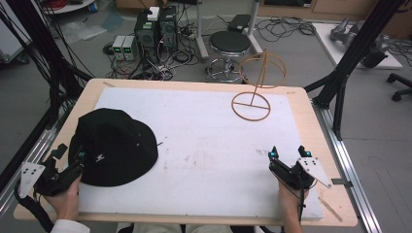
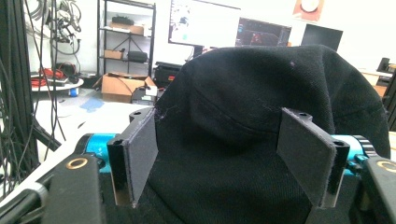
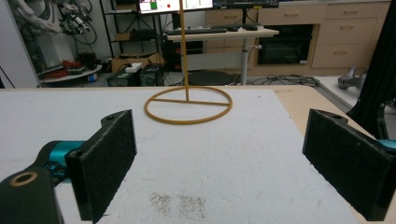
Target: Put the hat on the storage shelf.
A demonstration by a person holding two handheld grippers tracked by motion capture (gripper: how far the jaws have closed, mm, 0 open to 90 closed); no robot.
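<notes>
A black bucket hat (image 1: 114, 145) lies crown up on the left of the white board (image 1: 204, 145). My left gripper (image 1: 71, 153) is at the hat's near-left brim, jaws wide. In the left gripper view the hat (image 2: 252, 102) rises just beyond and between the pads of my left gripper (image 2: 219, 140), and I see no pad pressing on it. A gold wire hat stand (image 1: 251, 104) stands at the far right of the board. My right gripper (image 1: 287, 151) rests open at the front right, nothing between its jaws. The right gripper view has the right gripper (image 3: 219, 158) facing the stand's base ring (image 3: 188, 106).
The board lies on a wooden table (image 1: 311, 111) with metal rails along both sides. Black frame posts (image 1: 350, 58) rise at the right and cables hang at the left. A stool (image 1: 229, 46) and computer boxes (image 1: 155, 31) stand on the floor beyond the far edge.
</notes>
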